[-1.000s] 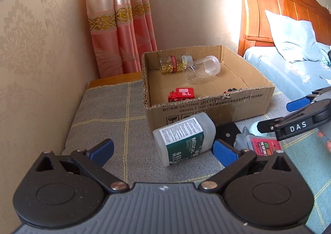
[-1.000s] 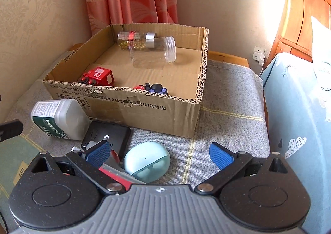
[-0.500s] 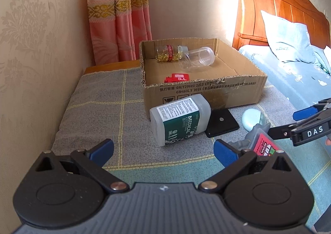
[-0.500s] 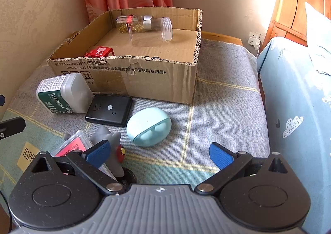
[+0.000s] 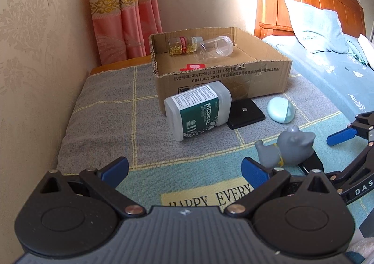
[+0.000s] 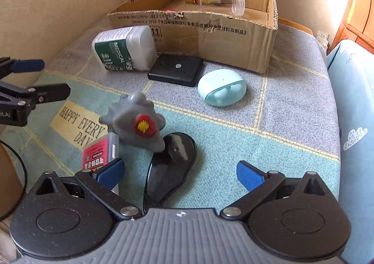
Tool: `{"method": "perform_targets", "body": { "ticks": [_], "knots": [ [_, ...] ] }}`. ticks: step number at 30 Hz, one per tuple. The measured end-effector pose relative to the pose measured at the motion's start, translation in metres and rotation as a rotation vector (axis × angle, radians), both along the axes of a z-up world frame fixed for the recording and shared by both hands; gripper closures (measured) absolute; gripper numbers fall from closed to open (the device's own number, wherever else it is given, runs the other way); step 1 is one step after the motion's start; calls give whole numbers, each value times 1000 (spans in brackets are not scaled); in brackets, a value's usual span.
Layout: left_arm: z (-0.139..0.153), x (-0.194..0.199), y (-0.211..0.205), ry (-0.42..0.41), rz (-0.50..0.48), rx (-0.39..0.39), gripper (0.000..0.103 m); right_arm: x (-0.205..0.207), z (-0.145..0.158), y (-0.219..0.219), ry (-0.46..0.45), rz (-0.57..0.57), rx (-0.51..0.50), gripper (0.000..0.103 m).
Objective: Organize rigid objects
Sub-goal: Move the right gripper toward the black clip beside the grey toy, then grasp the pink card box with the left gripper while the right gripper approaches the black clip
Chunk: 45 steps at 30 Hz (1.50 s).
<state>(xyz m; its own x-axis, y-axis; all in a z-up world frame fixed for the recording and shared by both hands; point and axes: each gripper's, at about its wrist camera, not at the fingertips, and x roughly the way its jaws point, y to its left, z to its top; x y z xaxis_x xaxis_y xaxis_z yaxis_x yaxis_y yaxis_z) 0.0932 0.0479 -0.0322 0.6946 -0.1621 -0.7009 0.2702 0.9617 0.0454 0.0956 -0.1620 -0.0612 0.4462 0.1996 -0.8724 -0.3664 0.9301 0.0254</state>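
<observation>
Nearest the right gripper point(image 6: 180, 174), whose jaws stand spread and empty, a glossy black mouse-like object point(image 6: 170, 165) lies partly cut off by the gripper body, with a grey rubber toy point(image 6: 135, 121) leaning on its far end and a red-labelled flat case point(image 6: 98, 151) half hidden behind the left finger. The left gripper point(image 5: 184, 168) is likewise released, holding nothing, over the "HAPPY EVERY" cloth point(image 5: 140, 123). Further on, bare cloth separates these from a tipped medical bottle point(image 5: 198, 112), a black power bank point(image 5: 245, 112) and a mint earbud case point(image 5: 280, 109), the bottle touching the cardboard box point(image 5: 222, 77). Inside, a capsule vial point(image 5: 182, 45) and clear jar point(image 5: 215, 50) lie down; a red item is mostly hidden by the wall
</observation>
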Motion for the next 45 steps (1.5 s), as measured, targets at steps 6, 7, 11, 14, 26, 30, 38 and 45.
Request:
{"method": "perform_targets", "body": {
  "ticks": [6,7,11,14,26,30,38,45],
  "knots": [
    [-1,-14,-8,15,-129,-4,1,-6,-8,-8,-36,-22,-51,0],
    [-1,-17,-11,19,-159,-4,1,-5,-7,-14,-40,-39,-51,0],
    [-5,-24,-22,50,-259,-33,1,-4,-6,-33,-60,-98,-38,0],
    [-10,-29,-33,73,-316,-35,1,-8,-7,-36,-90,-73,-26,0],
    [-28,-58,-72,115,-518,126,1,-1,-7,-65,-139,-173,-22,0],
    [-37,-52,-80,133,-562,174,1,-6,-8,-66,-149,-165,-16,0],
    [-44,-23,-89,193,-626,116,1,-8,-9,-67,-157,-143,-10,0],
    [-42,-25,-89,193,-593,69,13,-5,-10,-67,-177,-141,-4,0]
  ]
}}
